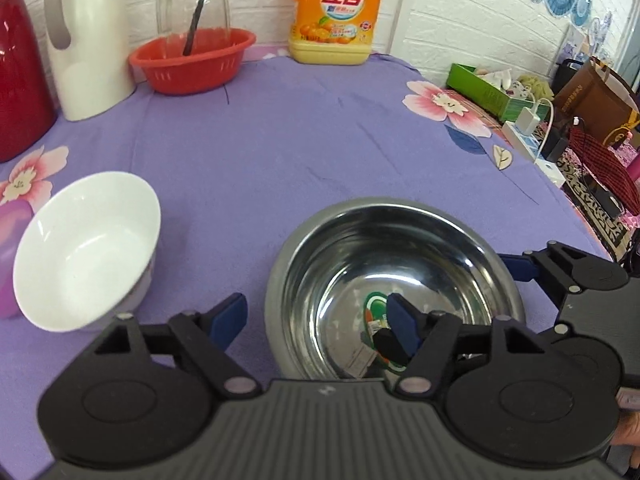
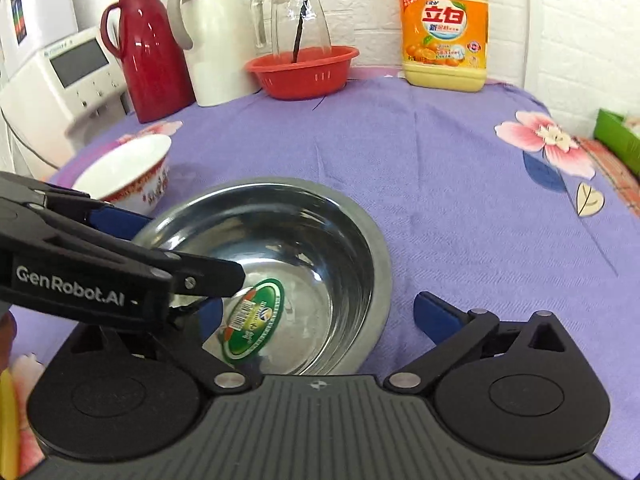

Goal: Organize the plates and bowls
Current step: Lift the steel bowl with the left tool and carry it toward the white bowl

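Note:
A steel bowl [image 1: 400, 240] [image 2: 304, 232] with a green sticker [image 2: 256, 320] inside stands upright on the purple cloth. My left gripper [image 1: 316, 316] is open and straddles the bowl's near left rim. One finger is outside and one inside, and neither pad touches the rim. My right gripper [image 2: 322, 314] is open astride the right rim, with cloth showing between its outer pad [image 2: 436, 316] and the bowl. In the right wrist view my left gripper [image 2: 172, 246] reaches in from the left. A white bowl [image 1: 88, 248] [image 2: 128, 168] with a red pattern sits tilted to the left.
Along the back wall stand a red thermos [image 2: 148, 48], a white jug [image 2: 212, 40], a red basket [image 2: 304, 68] holding a glass pitcher, and a yellow detergent bottle [image 2: 444, 28]. A white appliance [image 2: 68, 76] is far left. A green box [image 1: 488, 88] and power strip lie beyond the table's right edge.

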Tool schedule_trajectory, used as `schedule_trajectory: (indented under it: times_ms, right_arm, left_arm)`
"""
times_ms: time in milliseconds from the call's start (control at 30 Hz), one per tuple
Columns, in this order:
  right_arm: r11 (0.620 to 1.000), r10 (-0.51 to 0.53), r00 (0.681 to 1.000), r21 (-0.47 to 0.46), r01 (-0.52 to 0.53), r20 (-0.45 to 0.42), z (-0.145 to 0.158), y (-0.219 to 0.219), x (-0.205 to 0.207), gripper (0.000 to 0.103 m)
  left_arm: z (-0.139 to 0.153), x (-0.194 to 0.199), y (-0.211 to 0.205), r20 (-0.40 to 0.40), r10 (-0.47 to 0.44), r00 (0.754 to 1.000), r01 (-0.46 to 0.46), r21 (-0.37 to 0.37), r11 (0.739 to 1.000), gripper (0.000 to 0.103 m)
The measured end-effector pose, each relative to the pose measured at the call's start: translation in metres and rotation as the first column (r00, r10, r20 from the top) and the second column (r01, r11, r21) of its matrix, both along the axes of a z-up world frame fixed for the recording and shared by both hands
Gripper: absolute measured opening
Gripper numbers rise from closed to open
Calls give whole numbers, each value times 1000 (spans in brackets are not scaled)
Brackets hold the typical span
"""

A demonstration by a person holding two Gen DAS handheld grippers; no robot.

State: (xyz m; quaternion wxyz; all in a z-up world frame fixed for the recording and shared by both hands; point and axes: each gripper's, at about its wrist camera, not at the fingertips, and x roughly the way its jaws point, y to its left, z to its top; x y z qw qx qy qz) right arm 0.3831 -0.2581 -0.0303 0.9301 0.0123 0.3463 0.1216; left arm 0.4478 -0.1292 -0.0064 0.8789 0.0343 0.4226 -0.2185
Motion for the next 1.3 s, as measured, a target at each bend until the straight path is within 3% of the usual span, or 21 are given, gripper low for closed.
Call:
schedule_trajectory:
  times_ms: [100, 233, 400, 533, 633, 733, 800, 867, 1133, 1300]
  right_arm:
    - [1000, 3, 1000, -25, -2, 29, -4, 1, 0, 103]
    - [1000, -17, 997, 1, 17, 73, -8, -2, -6, 103]
    - [999, -50, 998, -10, 51, 47, -3, -2, -9, 103]
    - [996, -32, 998, 80, 28, 55, 5, -11, -17, 103]
    - [999, -28, 999, 36, 27, 38, 3, -8, -16, 103]
    - [1000, -23, 999, 2, 23, 30, 1, -5, -16, 103]
    - [1000, -7, 999, -17, 8, 38, 0, -3, -18, 103]
    - [1000, 11, 999, -28, -10, 46, -1, 0, -19, 103]
    - [997, 65, 995, -43, -62, 77, 12, 17, -51, 102]
    - [997, 73, 991, -40, -69, 109, 19, 25, -104, 103]
  left_arm:
    - [-9, 8, 4, -40, 39, 998, -40, -34, 999, 71]
    - [-10, 9, 7, -21, 46, 999, -46, -38, 998, 72]
    - [-10, 7, 12, -13, 60, 998, -60, -43, 997, 72]
    - [-5, 3, 14, -5, 49, 999, -50, -53, 997, 72]
    - [-5, 3, 12, 7, 31, 999, -31, -23, 999, 70]
    - [-11, 1, 8, 18, 15, 1000, -15, -4, 1000, 61]
    - [-12, -3, 3, 47, 0, 999, -1, 26, 1000, 41]
    - [-11, -7, -2, 44, -16, 999, 15, 17, 1000, 34]
    - [12, -37, 14, -28, 19, 999, -21, -79, 997, 31]
    - [26, -87, 18, 0, -24, 1000, 24, -64, 998, 32]
